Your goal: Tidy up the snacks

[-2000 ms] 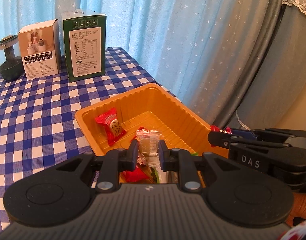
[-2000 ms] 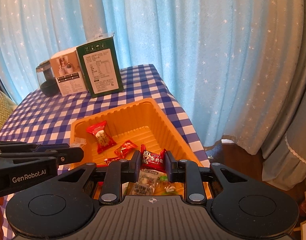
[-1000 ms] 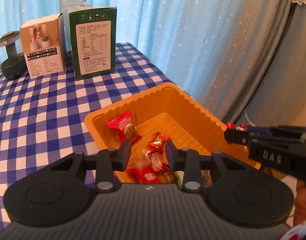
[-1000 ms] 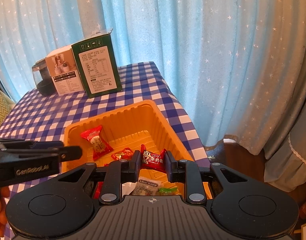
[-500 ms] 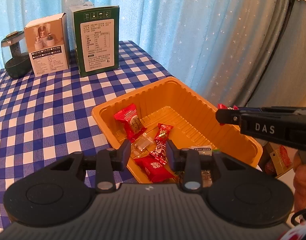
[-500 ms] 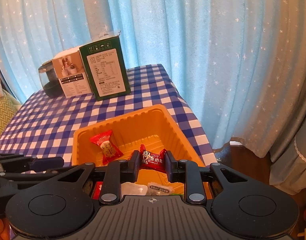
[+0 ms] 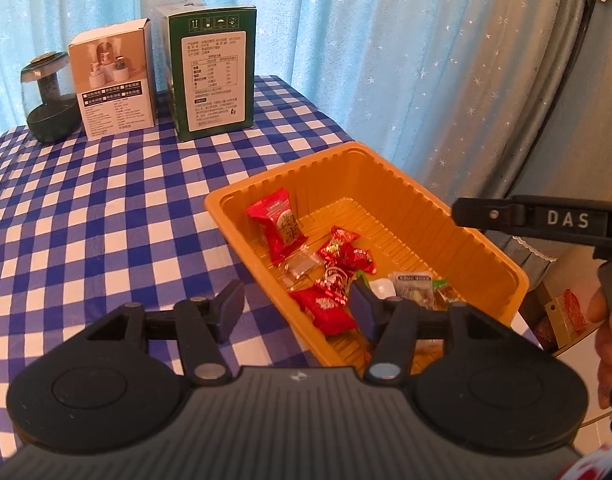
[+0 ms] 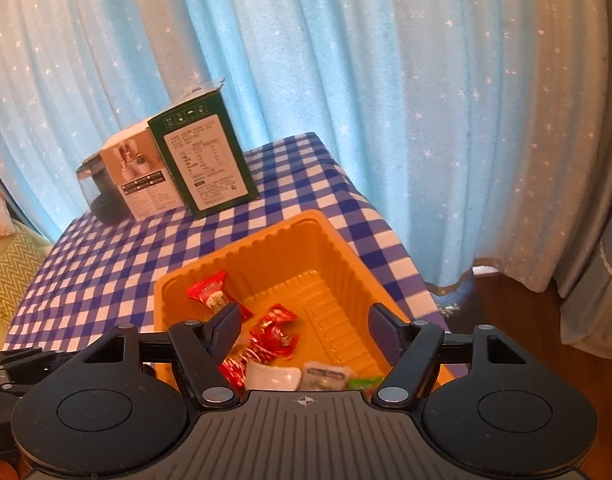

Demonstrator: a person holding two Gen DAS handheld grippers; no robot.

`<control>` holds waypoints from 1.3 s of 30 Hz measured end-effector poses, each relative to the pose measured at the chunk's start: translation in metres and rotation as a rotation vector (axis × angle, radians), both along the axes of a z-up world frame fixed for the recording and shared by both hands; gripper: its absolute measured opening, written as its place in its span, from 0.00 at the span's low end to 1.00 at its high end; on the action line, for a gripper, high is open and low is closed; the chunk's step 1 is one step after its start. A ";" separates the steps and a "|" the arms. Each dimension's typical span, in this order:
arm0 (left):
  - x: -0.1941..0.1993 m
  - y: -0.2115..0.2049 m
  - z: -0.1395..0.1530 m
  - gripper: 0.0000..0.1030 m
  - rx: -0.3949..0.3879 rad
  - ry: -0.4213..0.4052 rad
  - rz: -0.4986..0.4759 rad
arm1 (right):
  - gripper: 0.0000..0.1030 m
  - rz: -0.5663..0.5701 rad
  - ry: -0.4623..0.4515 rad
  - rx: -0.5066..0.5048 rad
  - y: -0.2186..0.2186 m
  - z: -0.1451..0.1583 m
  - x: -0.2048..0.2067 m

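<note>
Both claws are hanging spread and holding nothing above the orange tray (image 7: 409,196), which is sitting at the right edge of the checked table (image 7: 86,208), in the centre right of the left wrist view. The left claw (image 7: 296,306) is gaping over the tray's near left rim; the right claw (image 8: 302,326) is gaping above the tray's middle in the lower centre of its own view.

The snacks are already lying inside the tray: a large red packet (image 7: 276,225) toward the far left corner, small red candies (image 7: 343,256) in the middle, a clear wrapper (image 7: 300,266) beside them, and a white labelled packet (image 7: 411,282) toward the near end.

The step in hand is probably releasing and pulling clear. To do it well, the claws are best lifting straight up, fingers wide, so no wrapper is snagging. The tray looks light and near the table edge, so bumping its rim is risking a slide.

The 2 boxes (image 7: 212,72) and a dark jar (image 7: 50,104) are standing at the upper left, well apart.
</note>
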State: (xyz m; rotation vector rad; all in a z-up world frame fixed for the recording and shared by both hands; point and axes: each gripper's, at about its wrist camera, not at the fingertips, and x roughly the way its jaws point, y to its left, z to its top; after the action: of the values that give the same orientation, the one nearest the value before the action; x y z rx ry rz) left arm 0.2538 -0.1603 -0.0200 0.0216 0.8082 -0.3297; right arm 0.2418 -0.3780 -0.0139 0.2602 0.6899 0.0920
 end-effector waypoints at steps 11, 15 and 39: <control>-0.050 0.016 0.020 0.87 -0.011 -0.043 0.032 | 0.68 -0.021 0.011 0.016 0.002 0.016 -0.060; -0.071 0.021 0.029 0.94 0.001 -0.068 0.036 | 0.69 -0.010 0.023 0.002 0.008 0.021 -0.084; -0.182 0.071 0.057 1.00 0.028 -0.066 0.201 | 0.81 0.074 0.043 -0.098 0.070 0.036 -0.185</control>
State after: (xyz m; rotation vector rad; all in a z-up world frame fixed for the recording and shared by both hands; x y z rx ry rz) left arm 0.0715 -0.0889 0.0371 -0.0225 0.7430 -0.1268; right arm 0.0565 -0.3080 0.0220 0.1427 0.7448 0.1230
